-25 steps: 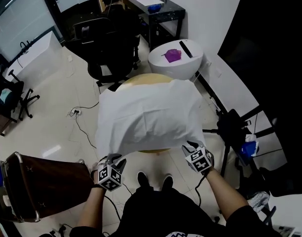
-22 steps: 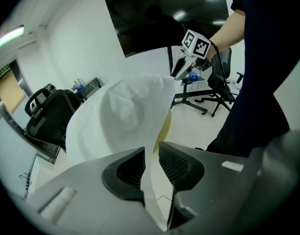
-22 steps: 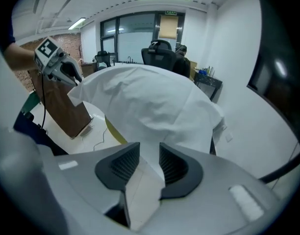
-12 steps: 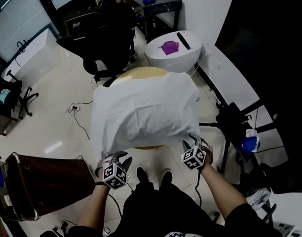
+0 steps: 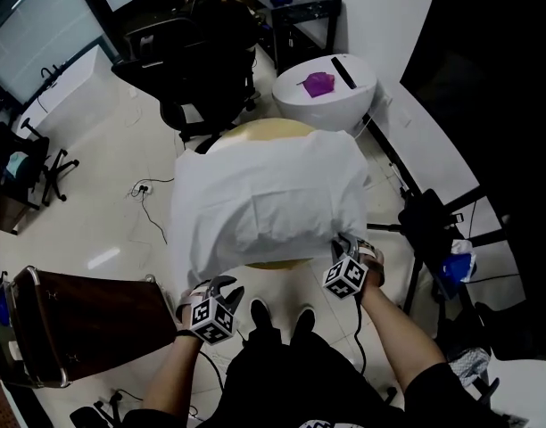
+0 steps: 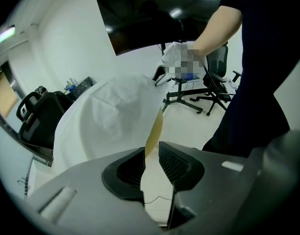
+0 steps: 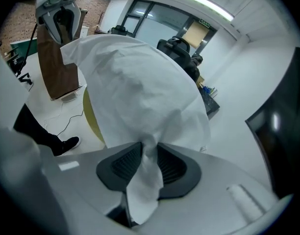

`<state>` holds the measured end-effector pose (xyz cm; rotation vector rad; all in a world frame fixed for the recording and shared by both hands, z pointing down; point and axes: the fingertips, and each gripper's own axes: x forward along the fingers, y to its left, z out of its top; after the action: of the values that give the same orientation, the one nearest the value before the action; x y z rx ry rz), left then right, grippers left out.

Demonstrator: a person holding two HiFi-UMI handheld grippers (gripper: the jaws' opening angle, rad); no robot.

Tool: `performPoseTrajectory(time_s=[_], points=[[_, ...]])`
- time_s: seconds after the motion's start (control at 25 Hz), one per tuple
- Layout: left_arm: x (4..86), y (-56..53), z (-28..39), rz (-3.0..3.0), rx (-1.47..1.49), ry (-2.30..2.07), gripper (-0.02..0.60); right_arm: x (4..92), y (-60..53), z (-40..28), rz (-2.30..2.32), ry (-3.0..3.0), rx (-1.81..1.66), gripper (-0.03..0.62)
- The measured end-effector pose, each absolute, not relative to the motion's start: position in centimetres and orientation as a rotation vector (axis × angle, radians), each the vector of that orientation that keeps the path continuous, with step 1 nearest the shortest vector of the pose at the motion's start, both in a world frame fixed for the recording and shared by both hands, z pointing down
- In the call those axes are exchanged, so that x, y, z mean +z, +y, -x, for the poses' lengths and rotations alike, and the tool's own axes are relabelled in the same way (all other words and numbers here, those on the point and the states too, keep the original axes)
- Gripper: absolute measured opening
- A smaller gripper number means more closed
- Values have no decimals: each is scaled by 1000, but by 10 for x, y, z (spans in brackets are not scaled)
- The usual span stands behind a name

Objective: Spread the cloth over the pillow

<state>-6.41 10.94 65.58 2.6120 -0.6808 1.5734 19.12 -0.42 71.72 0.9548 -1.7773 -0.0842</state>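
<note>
Draping softly, wrinkled white cloth [image 5: 264, 194] mounds over round yellowish table [image 5: 255, 130].

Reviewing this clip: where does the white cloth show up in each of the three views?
Head view: the white cloth lies in the centre, over the table.
Left gripper view: it is a pale mound left of centre.
Right gripper view: it fills the middle, narrowing toward the bottom.
Shared landmark: the round tan table. Its rim shows behind the cloth, as a thin sliver beside it, and as a curved strip lower left.
</note>
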Motion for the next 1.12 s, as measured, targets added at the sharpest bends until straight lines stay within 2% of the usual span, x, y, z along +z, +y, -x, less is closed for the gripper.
performPoseTrajectory(time_s=[0.28, 0.96, 1.04, 1.12], points=[[658, 105, 69, -2596, 1567, -711, 80, 694, 6, -196, -981, -1818, -103, 10], [654, 92, 88, -2542, 1576, -793, 80, 683, 21, -207, -949, -1857, -79, 12], [650, 92, 86, -2534, 1572, -802, 80, 677, 20, -206, -967, -1880, -64, 28], [647, 90, 86, -2535, 1564, -820, 80, 669, 20, -206, -974, -1906, -41, 72]])
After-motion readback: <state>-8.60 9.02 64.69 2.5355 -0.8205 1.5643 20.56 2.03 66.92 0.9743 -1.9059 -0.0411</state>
